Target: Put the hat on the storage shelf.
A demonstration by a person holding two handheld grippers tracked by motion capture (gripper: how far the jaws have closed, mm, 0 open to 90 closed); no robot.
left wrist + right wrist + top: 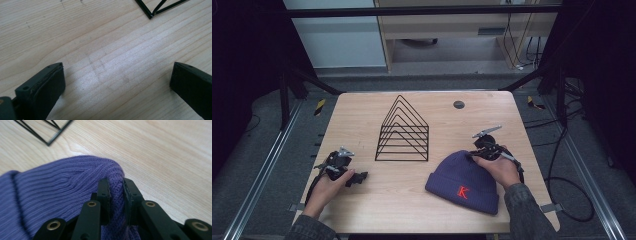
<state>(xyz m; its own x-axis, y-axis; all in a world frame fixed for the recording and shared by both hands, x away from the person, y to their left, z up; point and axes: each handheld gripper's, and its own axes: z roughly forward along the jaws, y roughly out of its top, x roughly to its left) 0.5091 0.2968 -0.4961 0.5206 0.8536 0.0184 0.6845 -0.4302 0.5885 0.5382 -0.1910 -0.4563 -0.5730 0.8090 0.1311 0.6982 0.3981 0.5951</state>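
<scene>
A purple knit beanie [462,181] with a red letter K lies flat on the wooden table [412,200], front right. My right gripper [477,152] sits at the hat's top edge, shut on a pinched fold of the beanie [62,187]. The knit bunches up between the two black pads [103,192]. My left gripper [357,178] rests on the table at the front left. Its jaws stand wide apart over bare wood, and nothing lies between the fingers [47,82].
A black wire rack [403,131] of nested triangular frames stands at the table's middle; a corner of the rack [155,7] lies ahead of the left gripper. A small dark round disc [459,104] sits at the back right. Cables trail on the floor to the right.
</scene>
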